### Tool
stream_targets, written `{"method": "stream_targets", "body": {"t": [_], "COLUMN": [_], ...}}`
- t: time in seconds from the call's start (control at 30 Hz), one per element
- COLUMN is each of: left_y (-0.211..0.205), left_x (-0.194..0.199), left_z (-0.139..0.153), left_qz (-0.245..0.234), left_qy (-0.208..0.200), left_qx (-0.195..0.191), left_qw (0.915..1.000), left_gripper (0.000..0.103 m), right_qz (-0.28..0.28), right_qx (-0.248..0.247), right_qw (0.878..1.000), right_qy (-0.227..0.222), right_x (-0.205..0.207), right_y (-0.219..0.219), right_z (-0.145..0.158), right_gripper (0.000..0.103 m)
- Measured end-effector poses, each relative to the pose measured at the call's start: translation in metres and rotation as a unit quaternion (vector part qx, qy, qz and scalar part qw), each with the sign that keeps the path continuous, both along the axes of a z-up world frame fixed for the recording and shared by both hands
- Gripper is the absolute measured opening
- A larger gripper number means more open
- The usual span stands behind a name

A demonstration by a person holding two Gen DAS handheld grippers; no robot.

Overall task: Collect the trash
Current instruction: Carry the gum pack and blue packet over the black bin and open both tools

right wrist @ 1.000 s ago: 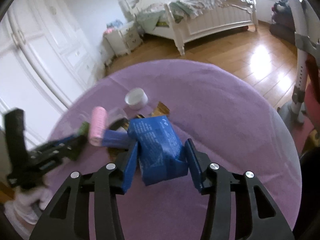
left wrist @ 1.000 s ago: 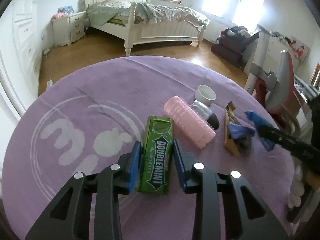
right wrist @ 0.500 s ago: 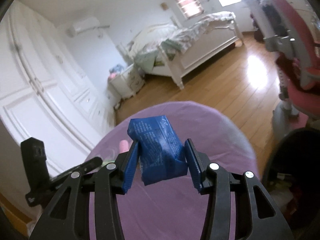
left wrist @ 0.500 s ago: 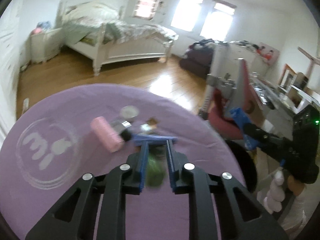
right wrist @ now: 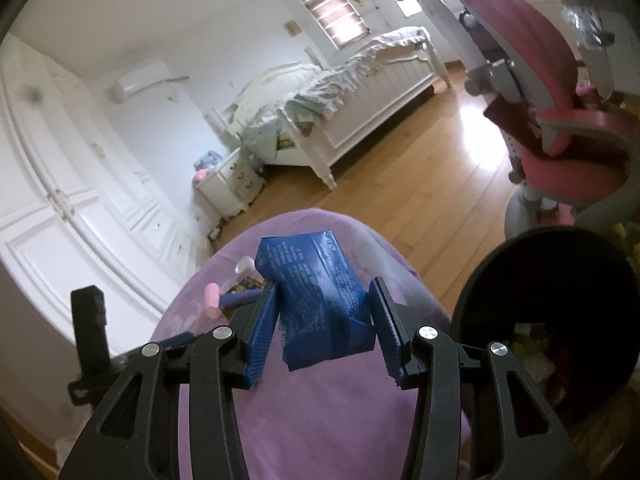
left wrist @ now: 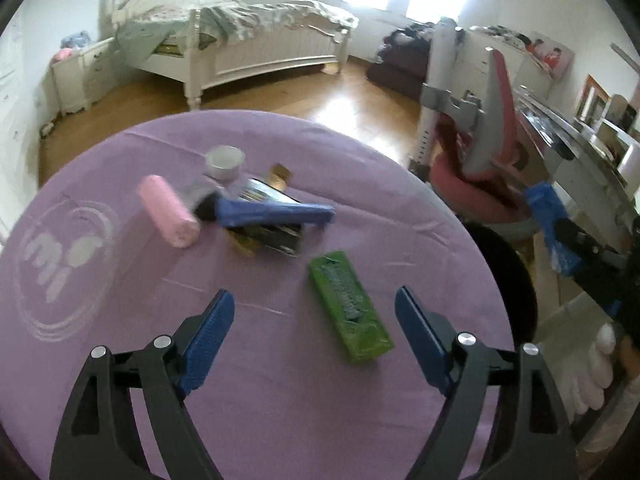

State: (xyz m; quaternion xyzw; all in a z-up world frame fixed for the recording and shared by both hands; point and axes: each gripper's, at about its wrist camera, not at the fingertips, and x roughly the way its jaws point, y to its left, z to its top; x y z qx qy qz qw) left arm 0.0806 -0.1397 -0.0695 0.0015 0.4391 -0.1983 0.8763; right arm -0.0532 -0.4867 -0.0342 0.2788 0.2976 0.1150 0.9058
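My left gripper (left wrist: pixel 314 332) is open and empty above the purple table (left wrist: pixel 120 300). A green gum pack (left wrist: pixel 348 306) lies on the cloth between its fingers, nearer the right one. Farther back lie a pink roll (left wrist: pixel 168 210), a blue wrapper (left wrist: pixel 276 214) over a dark packet, and a white cap (left wrist: pixel 224 162). My right gripper (right wrist: pixel 324 328) is shut on a blue packet (right wrist: pixel 316 300), held above the table's edge, left of a black trash bin (right wrist: pixel 560 320). The packet also shows at the right of the left wrist view (left wrist: pixel 550 220).
The black bin (left wrist: pixel 504 280) stands by the table's right edge and holds some trash. A pink chair (right wrist: pixel 560 120) stands behind it. A white bed (left wrist: pixel 248 44), a nightstand (left wrist: pixel 80 72) and wooden floor lie beyond the table.
My left gripper lifted the gum pack, then opened; the pack now lies farther right on the table. My right gripper has carried the blue packet up and toward the bin.
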Motion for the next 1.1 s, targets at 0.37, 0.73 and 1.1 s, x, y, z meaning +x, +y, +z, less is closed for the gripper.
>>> {"method": "stream_targets", "body": {"t": [0.37, 0.73, 1.1], "left_y": [-0.035, -0.075, -0.198], "left_x": [0.010, -0.021, -0.049], "left_z": [-0.028, 0.026, 0.048], "left_qz": [0.004, -0.066, -0.194], "left_qy": [0.002, -0.040, -0.065], "left_qx": [0.055, -0.022, -0.047], "left_qw": [0.9985, 0.9968, 0.9777], "left_gripper": [0.037, 0.033, 0.032], "right_qz": [0.014, -0.080, -0.181], "right_qx": [-0.011, 0.010, 0.013], "right_qw": [1.000, 0.997, 0.983], "right_qy": [0.002, -0.016, -0.005], "right_x": [-0.002, -0.026, -0.063], "right_y": [0.019, -0.046, -0.135], "right_z": [-0.007, -0.014, -0.031], "right_gripper": [0.047, 0.047, 0.047]}}
